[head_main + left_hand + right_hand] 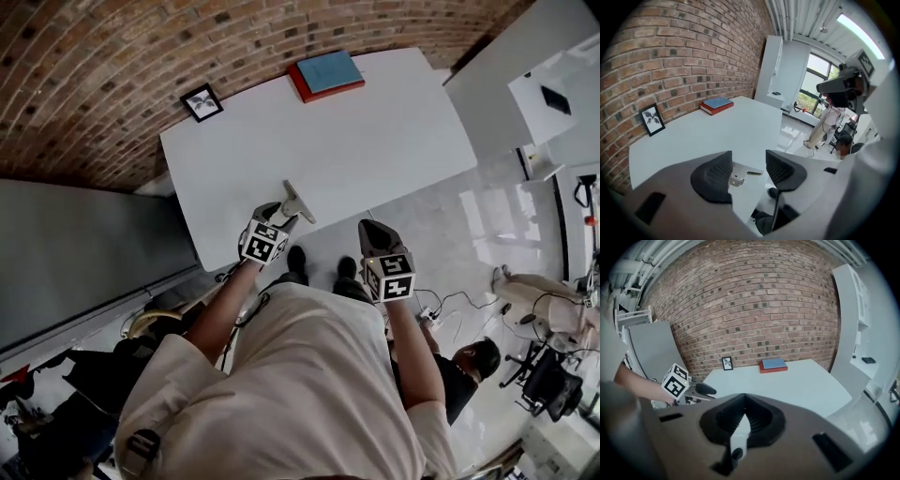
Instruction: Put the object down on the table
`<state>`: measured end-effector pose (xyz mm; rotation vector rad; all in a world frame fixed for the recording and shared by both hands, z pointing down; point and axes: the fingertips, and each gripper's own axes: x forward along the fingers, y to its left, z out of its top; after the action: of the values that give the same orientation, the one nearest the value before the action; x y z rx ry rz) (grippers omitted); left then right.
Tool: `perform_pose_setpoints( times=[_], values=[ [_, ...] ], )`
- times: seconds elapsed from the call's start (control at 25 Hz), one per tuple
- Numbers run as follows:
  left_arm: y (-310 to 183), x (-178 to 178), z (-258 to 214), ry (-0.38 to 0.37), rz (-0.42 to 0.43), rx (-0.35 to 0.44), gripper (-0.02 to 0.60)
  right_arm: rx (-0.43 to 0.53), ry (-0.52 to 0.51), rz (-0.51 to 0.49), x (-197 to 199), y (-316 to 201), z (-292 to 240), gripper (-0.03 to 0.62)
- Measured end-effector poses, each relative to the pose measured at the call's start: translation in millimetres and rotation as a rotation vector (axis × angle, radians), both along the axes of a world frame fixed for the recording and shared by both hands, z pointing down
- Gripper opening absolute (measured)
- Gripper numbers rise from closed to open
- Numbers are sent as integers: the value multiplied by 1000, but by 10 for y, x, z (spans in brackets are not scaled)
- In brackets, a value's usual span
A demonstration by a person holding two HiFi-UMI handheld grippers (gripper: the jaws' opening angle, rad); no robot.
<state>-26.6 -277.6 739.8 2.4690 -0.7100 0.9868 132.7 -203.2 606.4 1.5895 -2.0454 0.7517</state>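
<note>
From the head view, the metal bracket (pixel 300 202) lay flat on the white counter (pixel 375 141) at its near edge, its long axis slanting from near right to far left. The left gripper (pixel 277 212) hovered just near-left of it and was the closer one. The right gripper (pixel 373 234) hung off to the right over the floor. A stack of books (pixel 325 75) and a picture frame (pixel 202 102) sat well apart at the far edge, so nothing stood in the way.

In the left gripper view, the bracket showed in the gap between the parted jaws, resting on the counter beyond them. Neither pad touched it, so the gripper was released and the put-down looked done.

In the right gripper view, the jaws were clenched together on nothing, facing the counter.
</note>
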Motion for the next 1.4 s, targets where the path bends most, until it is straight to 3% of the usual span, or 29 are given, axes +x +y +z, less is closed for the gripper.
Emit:
perform_pose_setpoints(
  times=[0.36, 0.6, 0.88, 1.08, 1.4],
  values=[
    [315, 97, -643, 55, -239, 95, 79, 61, -25, -183, 264, 18, -193, 2],
    [584, 111, -1135, 94, -398, 189, 23, 107, -44, -295, 442, 130, -402, 3],
    [900, 99, -1681, 190, -614, 257, -6, 149, -54, -406, 633, 237, -536, 3],
    [1154, 76, -1857, 207, -635, 300, -6, 177, -60, -450, 582, 321, -625, 2],
    [1423, -325, -2171, 226, -579, 409, -8, 268, -56, -471, 218, 407, -866, 3]
  ],
)
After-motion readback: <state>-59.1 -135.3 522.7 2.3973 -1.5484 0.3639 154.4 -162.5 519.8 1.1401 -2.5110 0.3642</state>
